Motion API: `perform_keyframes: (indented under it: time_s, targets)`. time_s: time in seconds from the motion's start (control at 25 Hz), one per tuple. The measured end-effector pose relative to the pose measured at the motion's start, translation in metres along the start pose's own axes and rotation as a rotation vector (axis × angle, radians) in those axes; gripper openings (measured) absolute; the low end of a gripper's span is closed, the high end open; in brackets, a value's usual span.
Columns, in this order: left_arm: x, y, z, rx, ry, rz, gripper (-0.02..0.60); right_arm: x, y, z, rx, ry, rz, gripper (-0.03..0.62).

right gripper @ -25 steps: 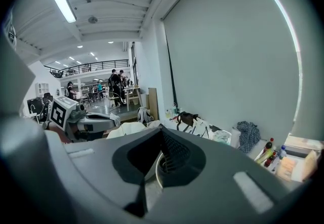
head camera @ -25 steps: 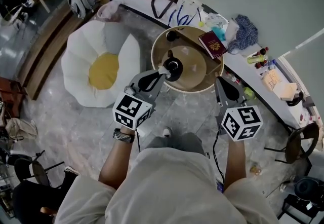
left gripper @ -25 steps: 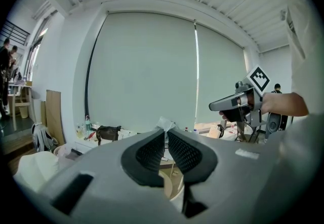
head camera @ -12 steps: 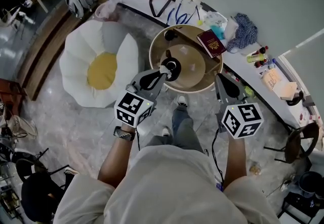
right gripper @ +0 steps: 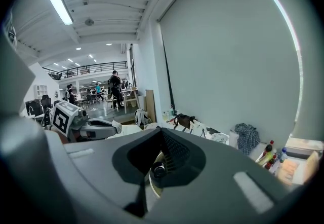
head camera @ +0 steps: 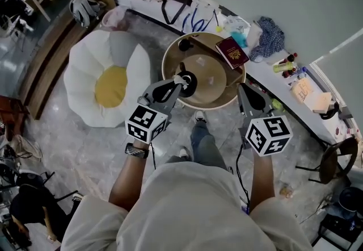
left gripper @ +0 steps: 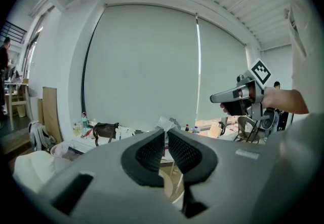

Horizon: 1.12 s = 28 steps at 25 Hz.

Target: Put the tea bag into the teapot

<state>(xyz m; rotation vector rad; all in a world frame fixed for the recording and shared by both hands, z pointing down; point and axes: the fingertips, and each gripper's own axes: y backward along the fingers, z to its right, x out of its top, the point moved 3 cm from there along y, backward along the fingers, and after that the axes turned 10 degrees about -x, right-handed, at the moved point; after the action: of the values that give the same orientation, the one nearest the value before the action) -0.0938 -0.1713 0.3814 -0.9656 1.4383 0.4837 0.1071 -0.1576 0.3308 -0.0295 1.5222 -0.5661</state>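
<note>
A black teapot (head camera: pixel 190 83) stands on the round tray (head camera: pixel 214 68) of a round wooden table (head camera: pixel 170 58). My left gripper (head camera: pixel 180 79) is shut on a small white tea bag (head camera: pixel 182 78), held at the teapot's left edge. In the left gripper view the tea bag (left gripper: pixel 166 123) pokes out above the closed pads (left gripper: pixel 152 152). My right gripper (head camera: pixel 241 87) hovers at the table's right rim, shut, with nothing in it. Below its pads (right gripper: pixel 174 154) in the right gripper view, a dark round object (right gripper: pixel 158 169) on the table shows.
A red booklet (head camera: pixel 231 53), a small black object (head camera: pixel 184 45) and two white sachets (head camera: pixel 200 61) lie on the table. A fried-egg-shaped cushion (head camera: pixel 108 82) lies on the floor to the left. A cluttered bench (head camera: pixel 266 45) runs along the wall behind. My foot (head camera: pixel 198 115) is by the table.
The person has stepped forward, a leg now showing under the table's near edge. Both grippers kept their place relative to the table, the left one still at the teapot.
</note>
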Motion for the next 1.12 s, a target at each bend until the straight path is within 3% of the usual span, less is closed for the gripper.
perform_keyframes:
  time_s: [0.4,1.12]
  targets:
    - [-0.011,-0.020,-0.026,0.030,-0.007,-0.038,0.023,-0.019,-0.021,0.012,0.011,-0.015,-0.059,0.005]
    - [-0.077,-0.087,-0.093,0.019,0.098,-0.162,0.023,-0.061,-0.078,0.040,0.014,-0.039,-0.207,0.005]
